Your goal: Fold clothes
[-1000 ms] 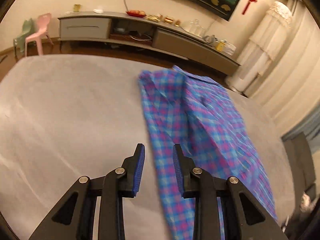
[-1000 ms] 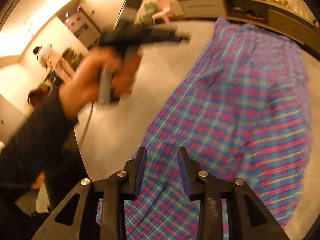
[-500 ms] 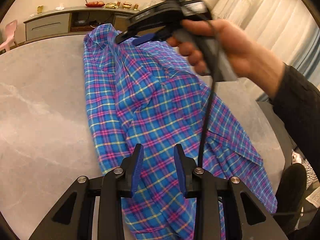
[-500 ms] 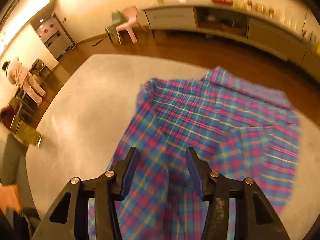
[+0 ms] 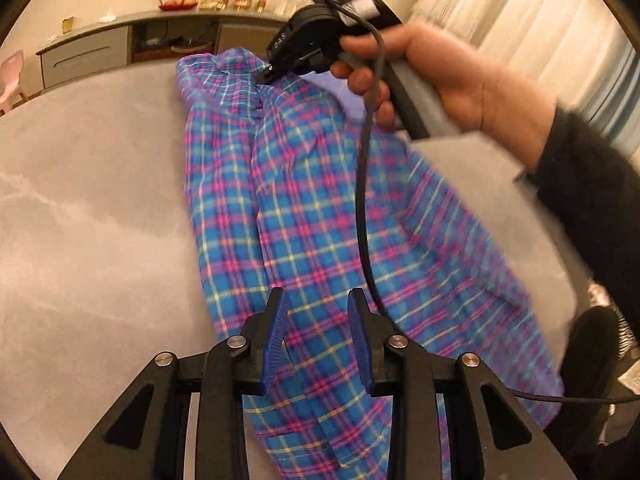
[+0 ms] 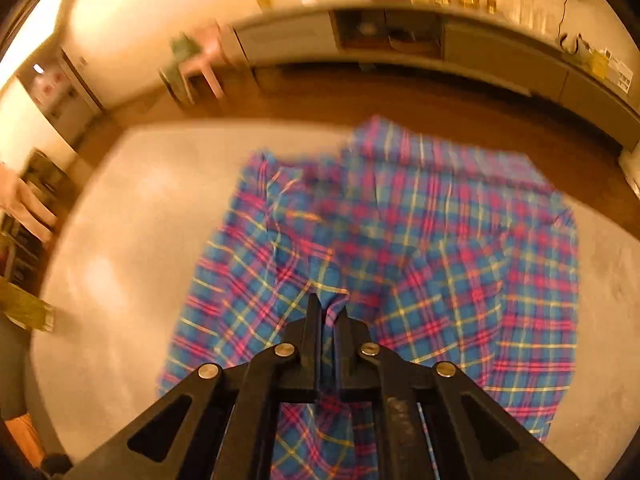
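A blue, pink and yellow plaid shirt (image 5: 312,216) lies loosely folded lengthwise on a grey table (image 5: 88,208). My left gripper (image 5: 316,312) is open and empty, just above the shirt's near part. My right gripper (image 6: 329,314) is shut on a pinched fold of the shirt (image 6: 420,248) in the right wrist view. It also shows in the left wrist view (image 5: 268,76), held in a hand at the shirt's far end near the collar, with its cable hanging over the cloth.
A long low grey cabinet (image 5: 92,52) with small items on top stands beyond the table, across a wooden floor (image 6: 360,100). A pink chair (image 5: 10,80) is at far left. White curtains (image 5: 540,20) hang at right.
My right gripper has closed from open onto a fold of the shirt near the collar. My left gripper has stayed open over the shirt's near part.
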The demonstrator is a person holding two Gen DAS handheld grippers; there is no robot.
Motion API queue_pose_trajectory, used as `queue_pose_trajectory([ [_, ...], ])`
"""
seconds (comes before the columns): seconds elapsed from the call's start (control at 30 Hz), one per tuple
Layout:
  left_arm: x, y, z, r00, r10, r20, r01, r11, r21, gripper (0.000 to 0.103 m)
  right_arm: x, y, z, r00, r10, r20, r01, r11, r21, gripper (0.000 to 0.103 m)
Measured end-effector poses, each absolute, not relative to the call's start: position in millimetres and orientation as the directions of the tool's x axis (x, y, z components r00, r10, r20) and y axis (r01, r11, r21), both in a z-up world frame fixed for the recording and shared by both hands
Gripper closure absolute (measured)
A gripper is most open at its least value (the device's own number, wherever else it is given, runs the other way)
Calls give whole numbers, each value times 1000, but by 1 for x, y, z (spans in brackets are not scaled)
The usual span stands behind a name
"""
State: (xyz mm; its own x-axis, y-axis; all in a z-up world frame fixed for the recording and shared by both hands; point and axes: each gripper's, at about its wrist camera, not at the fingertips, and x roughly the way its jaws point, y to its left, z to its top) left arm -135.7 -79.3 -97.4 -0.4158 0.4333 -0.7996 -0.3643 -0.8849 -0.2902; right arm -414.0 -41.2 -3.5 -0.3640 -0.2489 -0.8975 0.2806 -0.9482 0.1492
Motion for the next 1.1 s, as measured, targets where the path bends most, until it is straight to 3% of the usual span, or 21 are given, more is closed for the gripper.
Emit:
queue_pose_trajectory([
  [0.1, -133, -80, -102, -413, 407, -815, -352, -896, -269, 74, -411, -39, -1, -381, -221, -898, 291, -950, 111, 78],
  [0.2, -118, -78, -94, -412, 443, -796, -380, -878, -291, 74, -379, -15, 46, -502, -289, -815, 258, -950, 177, 63],
  [0.3, -100, -73, -85, -409, 487, -772, -419, -852, -315, 74, -328, -4, 76, -554, -331, -764, 277, -939, 205, 63],
  [0.4, -86, -63, -97, -380, 465, -799, -415, -858, -302, 74, -293, -14, 50, -427, -393, -815, 342, -904, 256, 63],
  [0.53, -57, -63, -101, -421, 444, -791, -381, -878, -290, 74, -270, -18, -7, -327, -259, -909, 375, -918, 127, 64],
  [0.63, -30, -79, -88, -474, 503, -723, -338, -862, -378, 74, -252, 1, 14, -397, -242, -885, 354, -930, 95, 64],
  [0.73, -19, -83, -98, -455, 493, -742, -291, -869, -399, 73, -214, 26, 42, -463, -303, -833, 343, -928, 147, 64],
  [0.9, -2, -87, -88, -485, 432, -761, -256, -902, -348, 74, -180, 50, -4, -358, -213, -909, 324, -941, 93, 63],
  [1.0, 30, -104, -66, -553, 408, -726, -215, -912, -349, 60, -139, 87, 23, -439, -241, -865, 274, -953, 127, 62],
  [1.1, 56, -117, -64, -577, 336, -745, -144, -939, -312, 51, -82, 131, 50, -523, -283, -804, 223, -956, 191, 47],
])
